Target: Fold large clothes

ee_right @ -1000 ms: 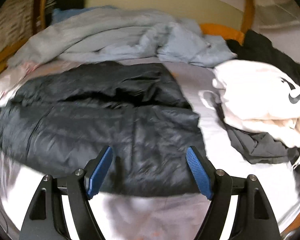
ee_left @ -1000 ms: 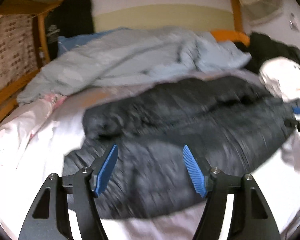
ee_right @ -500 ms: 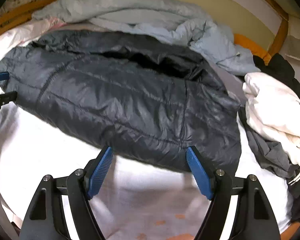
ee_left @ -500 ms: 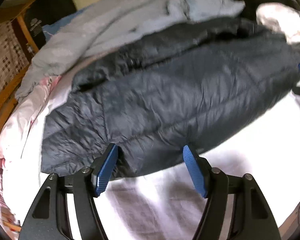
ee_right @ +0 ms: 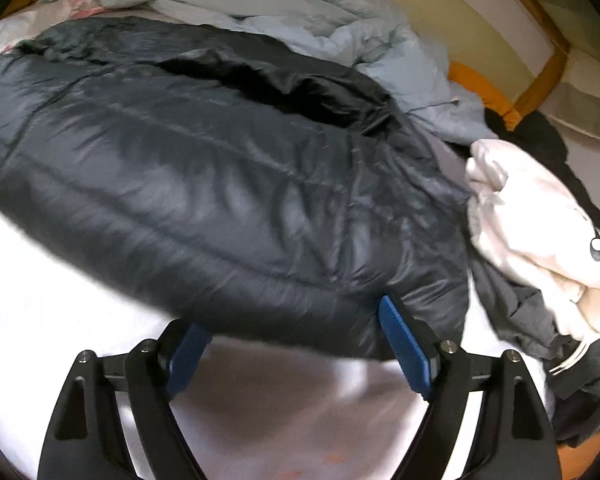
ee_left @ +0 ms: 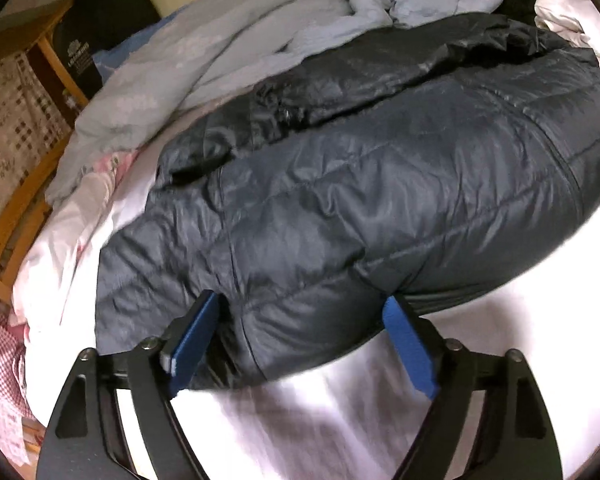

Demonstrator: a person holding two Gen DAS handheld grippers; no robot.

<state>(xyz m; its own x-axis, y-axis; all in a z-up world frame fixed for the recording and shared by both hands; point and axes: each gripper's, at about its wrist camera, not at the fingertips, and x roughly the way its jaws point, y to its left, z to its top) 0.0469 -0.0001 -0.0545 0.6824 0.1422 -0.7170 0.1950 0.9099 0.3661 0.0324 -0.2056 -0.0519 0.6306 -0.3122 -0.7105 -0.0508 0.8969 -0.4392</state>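
Note:
A dark navy puffer jacket [ee_left: 360, 184] lies spread across the white bed sheet [ee_left: 340, 420]; it also fills the right wrist view [ee_right: 204, 184]. My left gripper [ee_left: 300, 320] is open, its blue pads straddling the jacket's near hem at its left end, with fabric between the fingers. My right gripper [ee_right: 296, 320] is open, its pads at the near hem toward the jacket's right end; the hem covers the tip of the left pad.
A pale blue duvet [ee_left: 228, 48] is bunched behind the jacket. A cream sweatshirt [ee_right: 532, 232] and dark grey clothes [ee_right: 516, 312] lie to the right. A wooden bed frame [ee_left: 16, 216] and a pink floral sheet [ee_left: 72, 216] are on the left.
Both grippers have dropped and moved in onto the jacket's near hem. The jaws stay open. The jacket has not visibly been lifted.

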